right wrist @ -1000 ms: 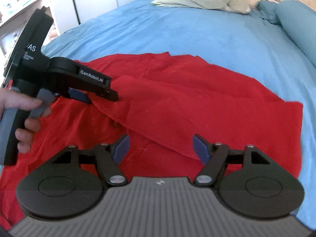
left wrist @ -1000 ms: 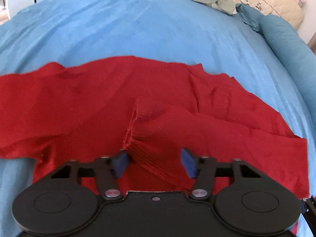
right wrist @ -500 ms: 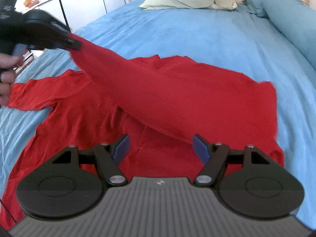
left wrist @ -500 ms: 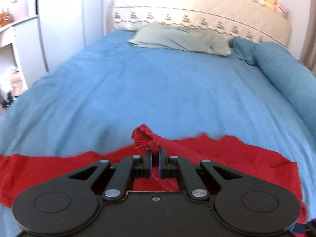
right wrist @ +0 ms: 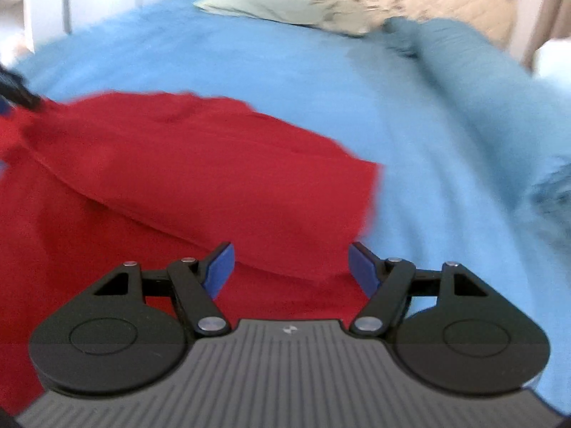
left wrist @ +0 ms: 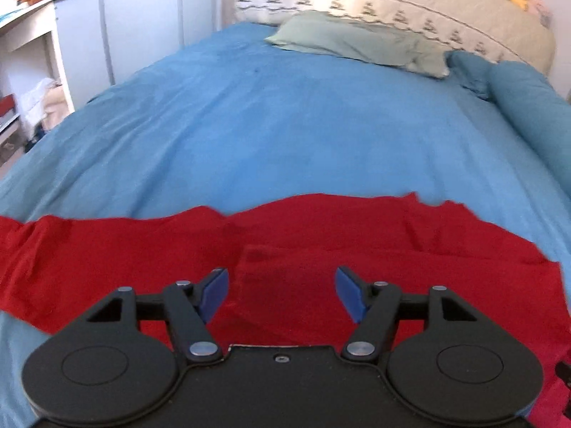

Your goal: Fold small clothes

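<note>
A red long-sleeved garment (left wrist: 321, 242) lies spread on the blue bed (left wrist: 285, 135). One part of it is folded over the body, seen as a raised flap in the right wrist view (right wrist: 214, 178). My left gripper (left wrist: 282, 290) is open and empty, just above the garment's near part. My right gripper (right wrist: 291, 267) is open and empty over the garment's right edge. The tip of the left gripper shows at the far left of the blurred right wrist view (right wrist: 18, 96).
A grey-green pillow (left wrist: 357, 41) and a patterned headboard (left wrist: 410, 10) are at the far end of the bed. A rolled blue duvet (left wrist: 535, 107) lies along the right side. A white desk and shelves (left wrist: 39, 53) stand to the left.
My left gripper shut on a sleeve, lifted it and carried it over the garment, then opened and let it go. The right gripper stayed open and swung to the right.
</note>
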Demonstrator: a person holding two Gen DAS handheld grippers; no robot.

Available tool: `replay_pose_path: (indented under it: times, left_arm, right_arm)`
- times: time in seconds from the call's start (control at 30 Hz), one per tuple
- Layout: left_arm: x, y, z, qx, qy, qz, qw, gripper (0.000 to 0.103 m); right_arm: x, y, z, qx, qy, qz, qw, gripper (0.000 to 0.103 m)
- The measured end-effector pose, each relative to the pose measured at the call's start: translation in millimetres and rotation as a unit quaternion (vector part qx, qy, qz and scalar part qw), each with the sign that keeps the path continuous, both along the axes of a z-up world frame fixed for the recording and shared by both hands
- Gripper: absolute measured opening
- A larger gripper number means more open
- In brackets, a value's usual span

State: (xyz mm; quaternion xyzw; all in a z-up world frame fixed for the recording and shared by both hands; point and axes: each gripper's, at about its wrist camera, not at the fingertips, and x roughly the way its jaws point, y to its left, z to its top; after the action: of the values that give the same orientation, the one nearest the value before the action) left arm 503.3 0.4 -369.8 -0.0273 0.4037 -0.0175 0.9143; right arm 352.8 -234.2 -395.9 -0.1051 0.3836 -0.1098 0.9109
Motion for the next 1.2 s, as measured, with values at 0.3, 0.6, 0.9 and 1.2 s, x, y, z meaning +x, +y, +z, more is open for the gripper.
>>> replay_pose_path:
  times: [0.3,0.6,0.9,1.2]
  left_arm:
    - [19.2,-111.1,-2.3,-0.050,-0.001,-0.144,0.9883,0.071]
    - [43.4,-267.3,-31.9,-0.051,0.042,-0.313,0.9473,0.071]
    - [58.4,-317.8,-49.3,-0.030,0.060,-0.318,0.9457,0.070]
    - [69.2,-327.3,-69.7,-0.022,0.063,-0.299,0.9519,0.071]
  right_arm:
    - [-17.3,-41.7,-14.1,-0.050,0.024,-0.032,0.998,0.072]
    - [-18.5,-38.6,-24.1,-0.054,0.006,0.033,0.998,0.061]
    - [-2.6,-47.4,-30.2,-0.038,-0.011,0.054,0.998,0.019]
    - [-28.1,-56.4,-38.0,0.017,-0.001,0.049,0.999,0.018]
